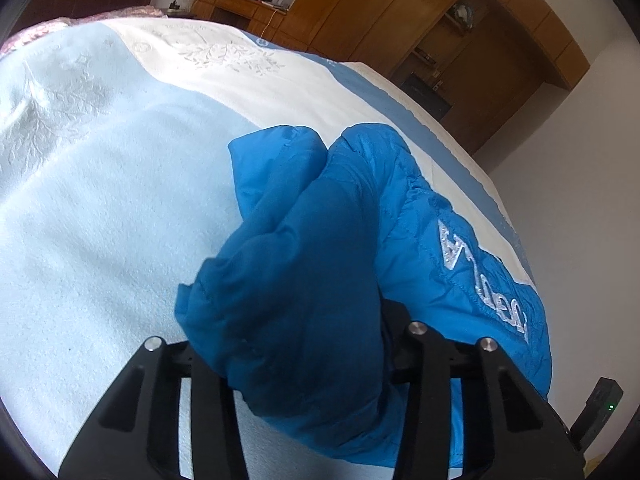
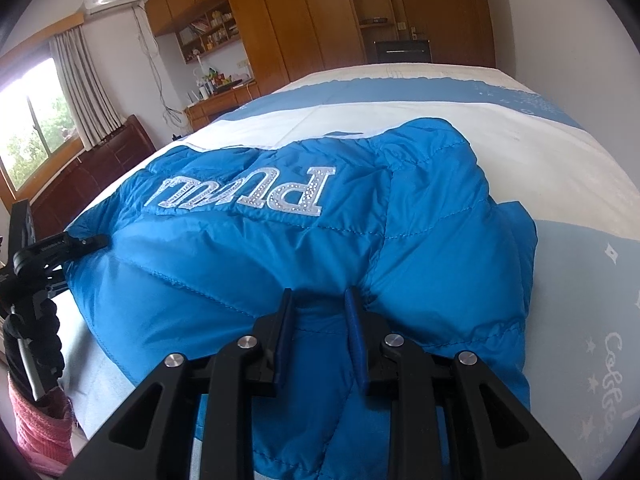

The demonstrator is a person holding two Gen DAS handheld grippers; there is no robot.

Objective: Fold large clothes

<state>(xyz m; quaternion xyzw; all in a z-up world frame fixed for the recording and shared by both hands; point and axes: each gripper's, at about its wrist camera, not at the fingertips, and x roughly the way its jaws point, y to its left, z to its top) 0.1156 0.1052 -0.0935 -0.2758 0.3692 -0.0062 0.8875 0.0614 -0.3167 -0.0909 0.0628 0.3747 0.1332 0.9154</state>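
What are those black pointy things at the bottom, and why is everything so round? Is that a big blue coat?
No robot here: a person holds a pinching tool in each hand, with a wide-eye camera on each that bends the picture round. One picture looks along the left tool, the other along the right tool. A blue puffy jacket with silver letters lies on a bed with a pale blue and white bedcover. The right tool pinches the jacket's near edge. Jacket fabric is bunched between the left tool's fingers, hiding its tips.
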